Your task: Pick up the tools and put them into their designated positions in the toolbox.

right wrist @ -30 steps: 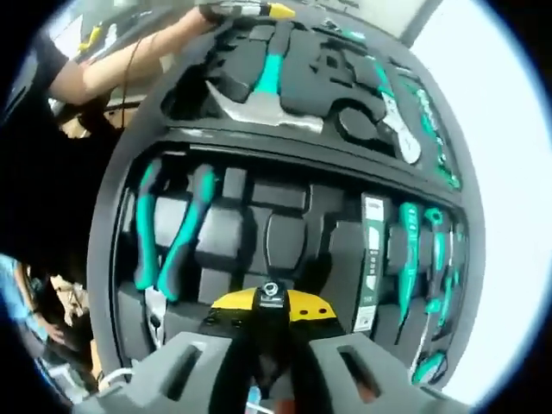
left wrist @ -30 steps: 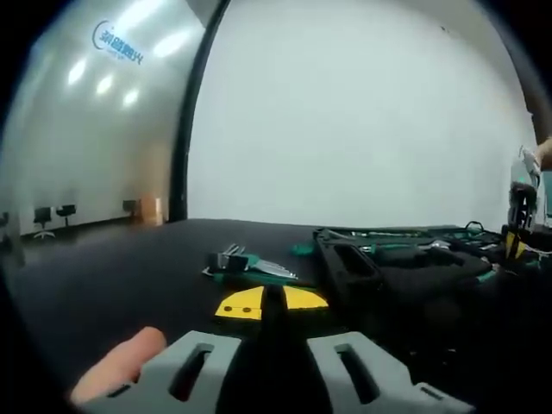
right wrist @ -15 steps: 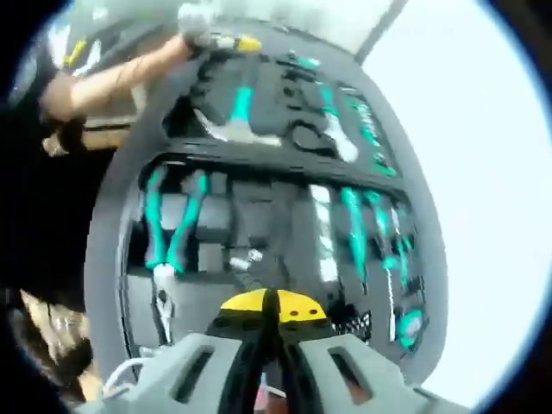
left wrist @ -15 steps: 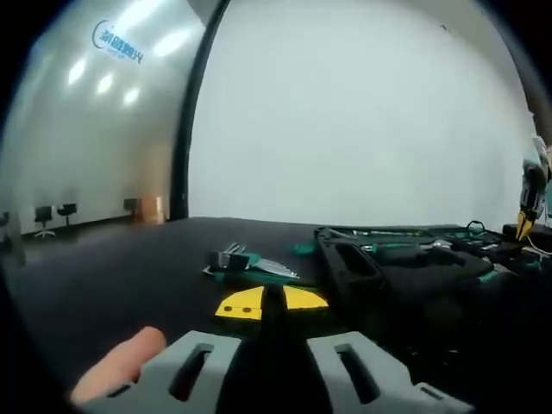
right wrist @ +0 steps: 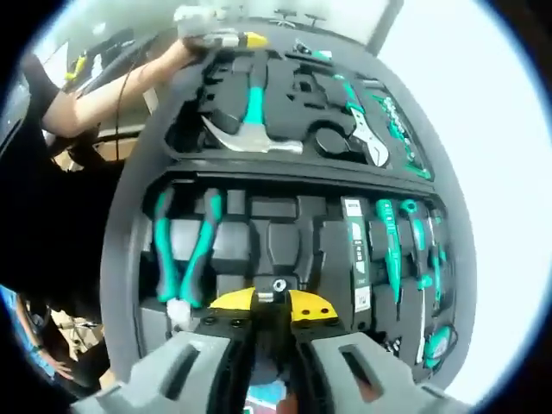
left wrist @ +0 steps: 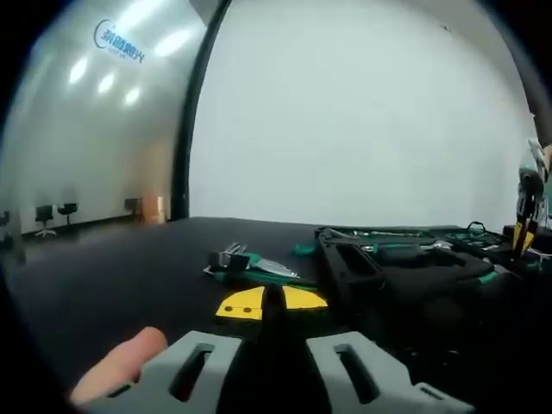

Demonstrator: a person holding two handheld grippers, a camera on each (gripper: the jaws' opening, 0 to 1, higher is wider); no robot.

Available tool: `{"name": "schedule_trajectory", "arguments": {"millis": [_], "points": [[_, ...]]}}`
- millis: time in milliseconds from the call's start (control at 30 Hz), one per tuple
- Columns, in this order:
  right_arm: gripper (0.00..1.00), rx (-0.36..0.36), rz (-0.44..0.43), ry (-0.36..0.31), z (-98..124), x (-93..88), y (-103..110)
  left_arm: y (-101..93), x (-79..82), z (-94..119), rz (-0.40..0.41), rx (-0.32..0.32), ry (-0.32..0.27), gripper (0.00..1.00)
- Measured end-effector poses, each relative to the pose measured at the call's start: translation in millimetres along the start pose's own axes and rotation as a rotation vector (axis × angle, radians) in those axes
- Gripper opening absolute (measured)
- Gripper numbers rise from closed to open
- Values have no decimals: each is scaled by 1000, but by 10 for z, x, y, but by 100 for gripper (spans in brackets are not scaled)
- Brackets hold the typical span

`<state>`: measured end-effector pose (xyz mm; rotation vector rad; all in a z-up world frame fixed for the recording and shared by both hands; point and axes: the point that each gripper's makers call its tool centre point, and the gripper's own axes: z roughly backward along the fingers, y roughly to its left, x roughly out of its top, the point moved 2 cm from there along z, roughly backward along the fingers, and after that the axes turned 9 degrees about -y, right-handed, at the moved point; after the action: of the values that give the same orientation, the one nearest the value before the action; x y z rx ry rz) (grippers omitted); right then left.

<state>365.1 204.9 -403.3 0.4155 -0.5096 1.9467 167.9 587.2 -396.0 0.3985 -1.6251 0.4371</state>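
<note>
Right hand-held gripper [right wrist: 266, 332] pulled back above the black foam-lined toolbox [right wrist: 285, 216].

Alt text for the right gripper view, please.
The right tongs, shut, hover over an open black toolbox holding teal-handled pliers, a hammer, a wrench and screwdrivers. The left tongs sit at its far edge.
</note>
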Motion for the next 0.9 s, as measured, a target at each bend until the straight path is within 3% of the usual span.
{"name": "schedule_trajectory", "arguments": {"millis": [100,133,300,333,367,467,533,633,833,900], "points": [[5,-10,25,-1,-94,-9,-53,-4,5,-1,-5,-3,-2,8],[5,-13,-2,-3,-122,-18,-70,-6,7,1,-7,-3,-3,8],[4,22,8,-32,-10,43,-102,-32,19,33,-13,-4,-5,8],[4,50,4,-90,28,121,-88,-32,20,33,-14,-4,-5,8],[4,75,-61,-163,87,233,-81,-35,22,36,-15,-4,-5,8],[4,237,-247,-503,428,714,-15,-47,26,52,-17,-3,-5,8],[4,267,-284,-637,596,891,-32,-56,31,64,-19,-3,-6,8],[4,296,-326,-659,630,894,-31,-49,28,56,-19,-3,-6,8],[4,296,-381,-665,488,815,-72,-45,32,55,-24,-1,-8,8],[4,306,-446,-693,466,861,-134,-47,33,59,-24,-1,-9,8]]}}
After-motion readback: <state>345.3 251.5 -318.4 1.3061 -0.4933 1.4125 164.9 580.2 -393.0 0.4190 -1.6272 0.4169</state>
